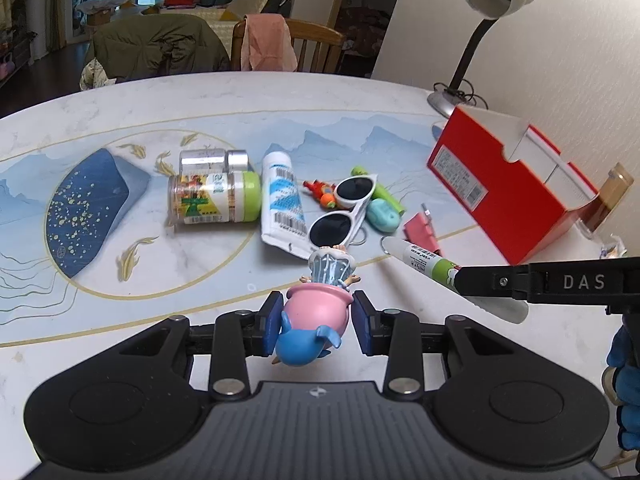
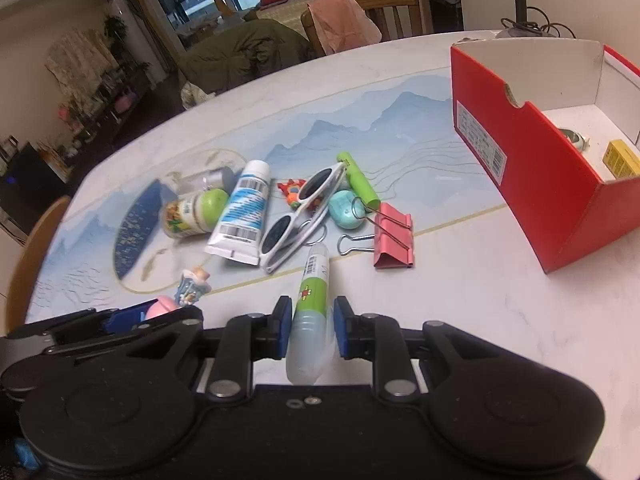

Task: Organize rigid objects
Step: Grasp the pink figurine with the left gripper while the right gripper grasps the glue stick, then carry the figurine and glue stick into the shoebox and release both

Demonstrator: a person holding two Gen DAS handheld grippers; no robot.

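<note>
Marble table (image 1: 400, 92), red box (image 2: 532, 176) at right holding two small items, possibly a tin and a yellow carton. Left gripper (image 1: 318, 320) pinches a figurine (image 1: 316, 312); right gripper (image 2: 310, 326) pinches a glue stick (image 2: 312, 304). Sunglasses (image 2: 300, 216), tube (image 2: 240, 212), jars, binder clip (image 2: 394, 236) still unsorted.

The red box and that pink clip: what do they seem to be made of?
Red box: apparently cardboard, matte red outside, plain white inside, with a thin cut edge and a printed label. Pink clip: looks like painted sheet metal with bare wire handles.
</note>
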